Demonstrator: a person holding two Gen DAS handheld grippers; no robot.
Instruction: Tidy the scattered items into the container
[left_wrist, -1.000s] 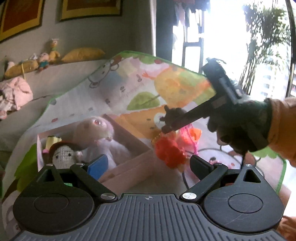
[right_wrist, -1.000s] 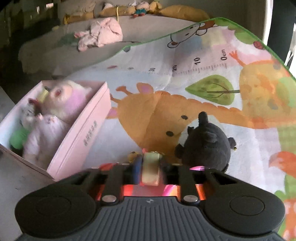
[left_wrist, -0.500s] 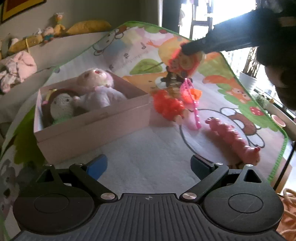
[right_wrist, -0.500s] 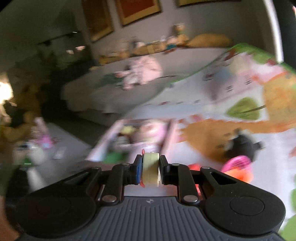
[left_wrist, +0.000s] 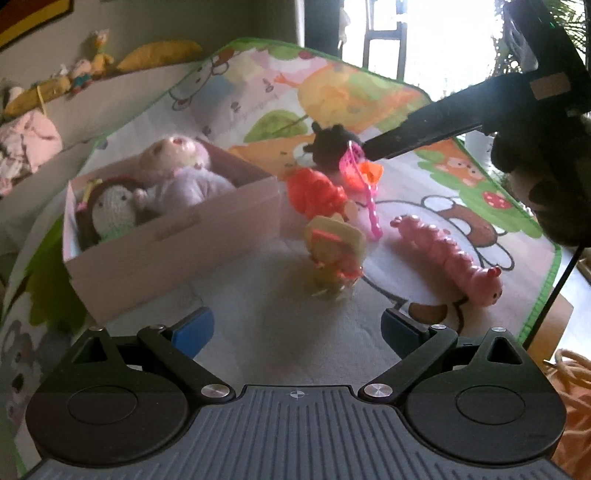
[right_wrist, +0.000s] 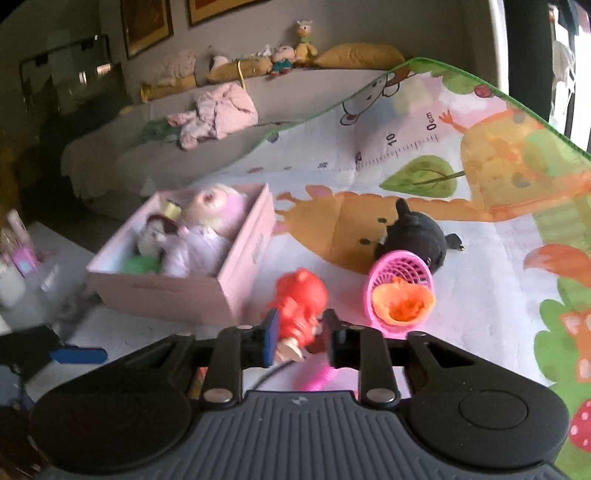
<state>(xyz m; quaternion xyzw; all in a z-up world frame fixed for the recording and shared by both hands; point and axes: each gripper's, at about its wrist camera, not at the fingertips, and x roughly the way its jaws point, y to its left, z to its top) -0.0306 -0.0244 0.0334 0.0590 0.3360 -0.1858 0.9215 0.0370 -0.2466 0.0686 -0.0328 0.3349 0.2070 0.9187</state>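
A pale pink box (left_wrist: 173, 240) (right_wrist: 236, 273) sits on the play mat with a white-pink plush and a knitted doll inside. My left gripper (left_wrist: 295, 328) is open and empty, low over the mat in front of the box. A small yellow-and-pink toy (left_wrist: 334, 251) shows blurred in mid-air or just landing beside the box. My right gripper (right_wrist: 300, 339) is open, its jaws either side of a red-haired doll (right_wrist: 301, 306) (left_wrist: 314, 192). A pink basket with an orange toy (right_wrist: 402, 291), a black plush (right_wrist: 417, 236) and a pink caterpillar (left_wrist: 447, 254) lie nearby.
The colourful play mat (right_wrist: 480, 177) rises against a grey sofa (right_wrist: 147, 147) with pink clothes and small toys on its back. An orange cable pile (left_wrist: 576, 387) lies off the mat's right edge. A window (left_wrist: 424, 40) glares at the back.
My right gripper opened and let go of the yellow-and-pink toy, which dropped onto the mat beside the box. The gripper then swung back down over the red-haired doll.
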